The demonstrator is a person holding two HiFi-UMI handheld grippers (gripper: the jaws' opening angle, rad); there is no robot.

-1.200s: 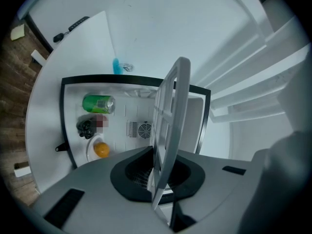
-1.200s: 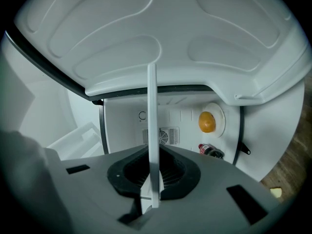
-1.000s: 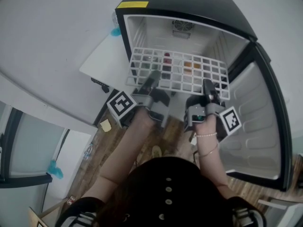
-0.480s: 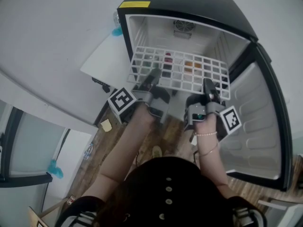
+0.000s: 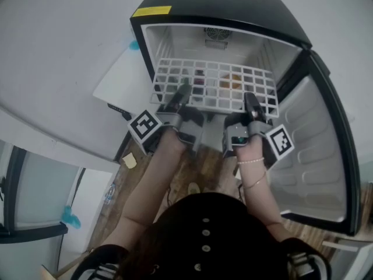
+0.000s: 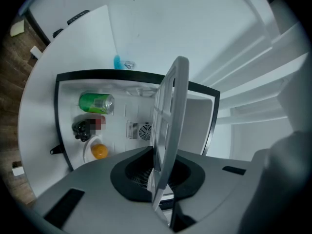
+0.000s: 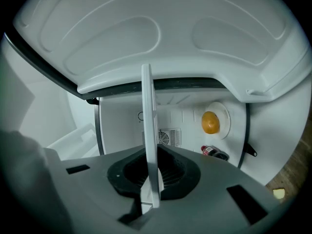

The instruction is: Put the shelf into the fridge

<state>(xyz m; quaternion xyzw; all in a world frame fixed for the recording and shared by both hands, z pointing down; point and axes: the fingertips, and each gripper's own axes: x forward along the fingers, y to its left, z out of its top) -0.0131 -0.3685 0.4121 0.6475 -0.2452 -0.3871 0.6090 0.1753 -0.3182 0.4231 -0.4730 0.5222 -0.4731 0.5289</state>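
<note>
A white wire shelf (image 5: 215, 86) hangs level in the mouth of the open black fridge (image 5: 224, 4), its far edge just inside the white interior. My left gripper (image 5: 182, 95) is shut on the shelf's near edge at the left. My right gripper (image 5: 250, 102) is shut on the same edge at the right. In the left gripper view the shelf (image 6: 168, 116) shows edge-on, pinched by the left gripper (image 6: 158, 182). The right gripper view shows the shelf (image 7: 148, 126) the same way, clamped in the right gripper (image 7: 151, 186).
The fridge door (image 5: 317, 150) stands open at the right. On the fridge floor are a green can (image 6: 96, 103), a dark bottle (image 6: 83, 128) and an orange on a plate (image 6: 99, 151). A white counter (image 5: 119, 77) adjoins the fridge's left side. Wooden floor (image 5: 192, 168) lies below.
Only the head view's framing has shifted a little. The shelf and both grippers keep their place at the fridge's opening.
</note>
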